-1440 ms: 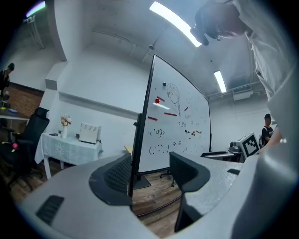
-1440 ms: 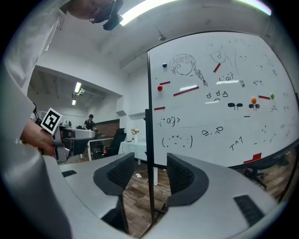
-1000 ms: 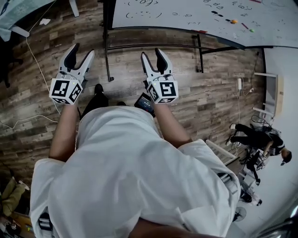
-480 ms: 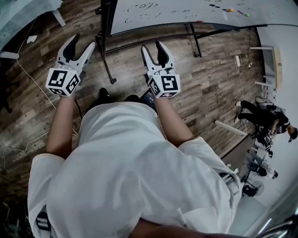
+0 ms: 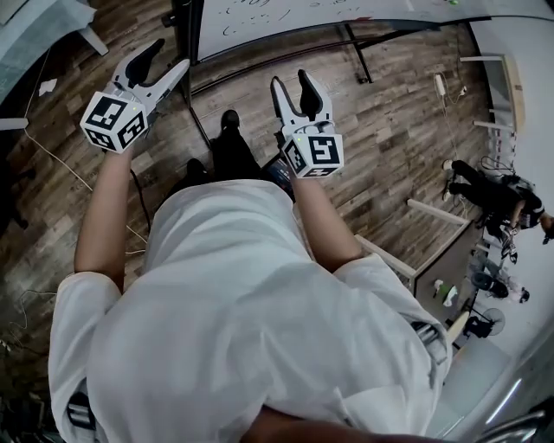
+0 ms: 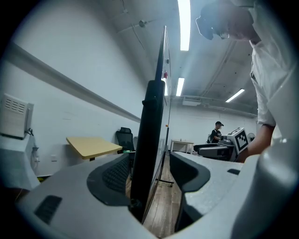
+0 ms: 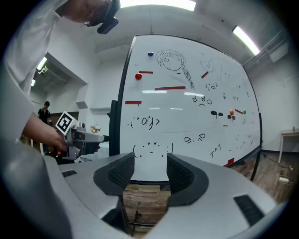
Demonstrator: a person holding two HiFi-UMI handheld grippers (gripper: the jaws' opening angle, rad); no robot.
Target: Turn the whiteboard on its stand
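The left gripper is sliding its open jaws around the post, not yet gripping, while the right gripper is trailing open and empty, so turning the whiteboard is nearing.

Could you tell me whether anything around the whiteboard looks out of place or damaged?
Nothing looks damaged or spilled. The only untidy thing is a loose white cable trailing across the wooden floor at the left, away from the whiteboard.

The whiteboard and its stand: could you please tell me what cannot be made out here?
Head view: the whiteboard is mostly cut off by the top edge.
Left gripper view: its frame is edge-on, front hidden.
Right gripper view: the right gripper hides most of the stand.
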